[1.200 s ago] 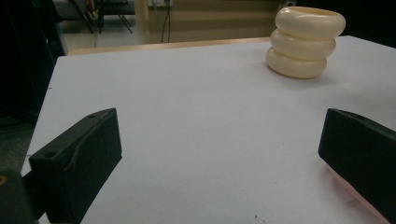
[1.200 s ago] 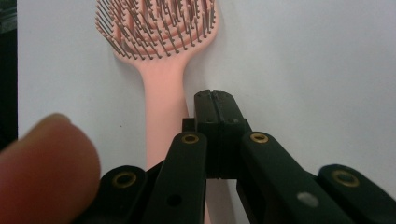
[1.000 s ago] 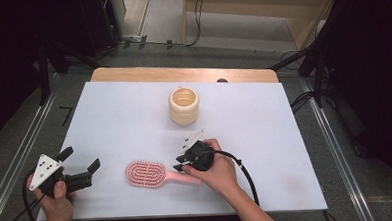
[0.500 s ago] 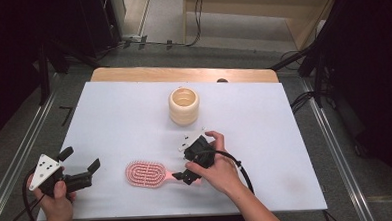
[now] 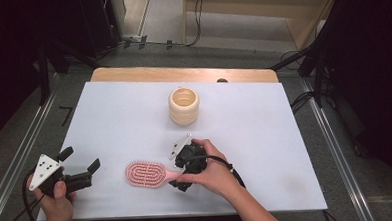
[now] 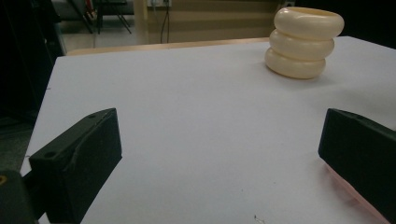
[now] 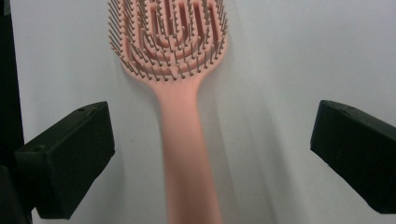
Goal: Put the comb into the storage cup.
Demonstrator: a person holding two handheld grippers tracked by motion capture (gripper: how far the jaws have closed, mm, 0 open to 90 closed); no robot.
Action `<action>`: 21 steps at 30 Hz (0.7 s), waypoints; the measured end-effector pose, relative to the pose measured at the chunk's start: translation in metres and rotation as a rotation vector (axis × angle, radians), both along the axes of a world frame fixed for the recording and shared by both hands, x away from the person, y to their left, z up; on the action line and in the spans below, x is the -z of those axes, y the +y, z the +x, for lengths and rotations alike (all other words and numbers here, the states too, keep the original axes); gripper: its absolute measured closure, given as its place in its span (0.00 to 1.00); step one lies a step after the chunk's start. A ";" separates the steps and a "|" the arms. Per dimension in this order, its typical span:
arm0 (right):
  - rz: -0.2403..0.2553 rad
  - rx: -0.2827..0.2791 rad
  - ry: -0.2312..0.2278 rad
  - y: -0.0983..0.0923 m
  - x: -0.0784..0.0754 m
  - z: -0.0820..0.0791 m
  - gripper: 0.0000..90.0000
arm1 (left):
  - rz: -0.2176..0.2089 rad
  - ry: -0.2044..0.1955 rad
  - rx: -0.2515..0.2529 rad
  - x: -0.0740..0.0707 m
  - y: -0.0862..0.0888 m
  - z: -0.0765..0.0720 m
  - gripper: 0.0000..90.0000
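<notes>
At the near edge of the table point(image 5: 295, 136), toward its left corner: left gripper point(image 5: 79, 171), black, blocky jaws spread wide, nothing between them, resting low over bare white surface; grey three-cornered plate on top.

Near edge, about mid-width: pink hairbrush point(image 5: 145, 173), flat on the table, bristles up. Oval slotted head of hard glossy plastic, thin metal-tipped pins in curved rows; straight smooth handle point(image 7: 187, 154) running toward the right gripper point(image 5: 184, 172).

Right gripper: jaws at full spread, just opened, standing well clear on either side of the handle, neither pad touching. Matte black rectangular pads, squared corners.

Risks, judged:
- Handle narrow, rounded and slick; off-centre closing likely to squirt it sideways or roll the brush onto its pins.
- Handle lying flush on the table; pads set too high likely to skim over it, too low to jam on the surface.
- Head heavier than handle; a grip far back likely to let the head droop or swing.

Farther, toward the middle of the table: cream cup point(image 5: 184, 106), three stacked bulging rings, smooth, matte, open-topped, upright, well apart from the brush.

Far edge: bare wooden strip point(image 5: 132, 73).
</notes>
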State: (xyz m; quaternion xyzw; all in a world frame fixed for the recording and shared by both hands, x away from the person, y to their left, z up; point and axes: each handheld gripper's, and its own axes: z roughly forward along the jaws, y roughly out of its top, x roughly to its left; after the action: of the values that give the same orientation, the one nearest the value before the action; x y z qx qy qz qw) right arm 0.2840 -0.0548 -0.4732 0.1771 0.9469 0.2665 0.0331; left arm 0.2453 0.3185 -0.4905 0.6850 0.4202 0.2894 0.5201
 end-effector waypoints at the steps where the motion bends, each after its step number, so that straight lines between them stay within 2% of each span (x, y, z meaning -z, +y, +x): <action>1: -0.008 0.000 0.005 0.001 0.001 -0.001 0.00 | 0.000 0.000 0.000 0.000 0.000 0.000 0.00; 2: -0.008 -0.001 0.006 0.002 0.002 -0.001 0.00 | 0.000 0.000 0.001 0.000 0.000 0.000 0.00; 3: -0.020 -0.004 0.014 0.003 0.002 -0.001 0.04 | 0.000 0.000 0.001 0.000 0.000 0.000 0.00; 4: -0.011 -0.002 0.011 0.003 0.003 -0.001 0.12 | 0.000 -0.001 0.001 0.000 0.000 0.000 0.00; 6: 0.002 -0.008 0.009 0.004 0.003 -0.001 0.14 | 0.001 -0.001 0.001 0.000 0.000 0.000 0.00; 7: -0.003 -0.026 0.009 0.006 0.004 -0.001 0.15 | 0.000 -0.001 0.001 0.000 0.000 0.000 0.00; 9: -0.007 -0.023 0.010 0.009 0.004 -0.003 0.19 | -0.001 -0.001 0.001 0.000 0.000 0.000 0.00; 15: -0.033 -0.027 -0.001 0.015 0.007 -0.005 0.33 | -0.001 -0.001 0.001 0.000 0.000 0.000 0.00; 16: -0.046 -0.016 0.009 0.016 0.007 -0.006 0.35 | -0.001 -0.001 0.001 0.000 0.000 0.000 0.00; 17: -0.048 -0.027 0.007 0.017 0.008 -0.007 0.40 | -0.001 -0.001 0.001 0.000 0.000 0.000 0.00; 21: -0.059 -0.033 -0.005 0.019 0.010 -0.007 0.45 | -0.001 -0.001 0.002 0.000 0.000 0.000 0.00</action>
State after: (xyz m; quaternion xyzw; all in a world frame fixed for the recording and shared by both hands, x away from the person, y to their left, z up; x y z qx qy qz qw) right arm 0.2769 -0.0358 -0.4832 0.1599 0.9570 0.2394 0.0363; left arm 0.2454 0.3186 -0.4904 0.6851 0.4193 0.2889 0.5209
